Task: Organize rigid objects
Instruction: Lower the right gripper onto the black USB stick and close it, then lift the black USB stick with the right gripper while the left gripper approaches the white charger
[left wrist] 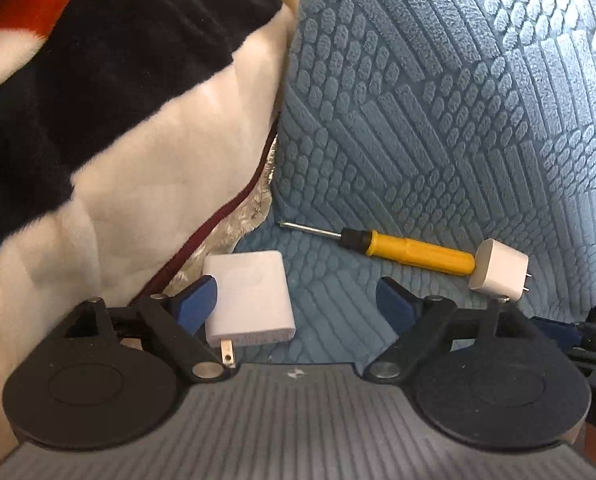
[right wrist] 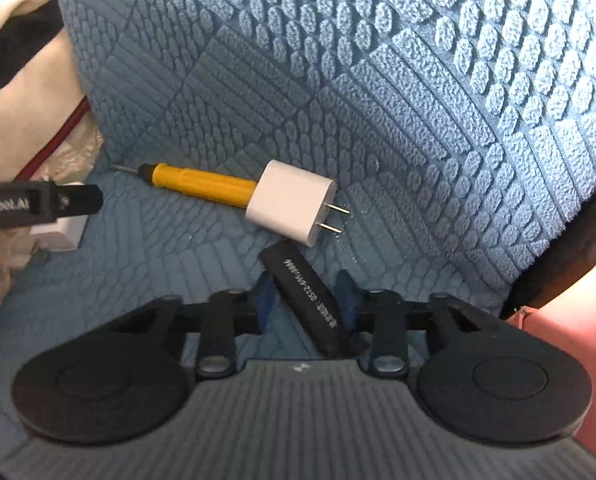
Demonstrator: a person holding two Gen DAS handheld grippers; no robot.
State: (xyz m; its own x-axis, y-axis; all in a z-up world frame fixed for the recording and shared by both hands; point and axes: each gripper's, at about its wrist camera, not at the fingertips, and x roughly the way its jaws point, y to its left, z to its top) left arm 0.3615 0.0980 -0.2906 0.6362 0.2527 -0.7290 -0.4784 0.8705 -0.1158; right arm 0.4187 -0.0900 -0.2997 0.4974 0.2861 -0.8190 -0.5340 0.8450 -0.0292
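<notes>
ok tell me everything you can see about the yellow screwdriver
The screwdriver lies flat on the blue textured cushion, near the crease where seat meets backrest. It has a yellow handle that looks like plastic, a black collar, and a thin metal shaft whose tip points towards the striped blanket. The butt of the handle meets a small white plug, apparently touching it. Neither tool touches it; it looks intact.

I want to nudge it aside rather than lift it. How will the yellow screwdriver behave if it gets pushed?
The yellow screwdriver looks rigid, and its rounded handle would probably roll on the blue textured cushion, though the ridges may slow it. Its handle end touches the small white charger, so a push would likely shift that too.
</notes>
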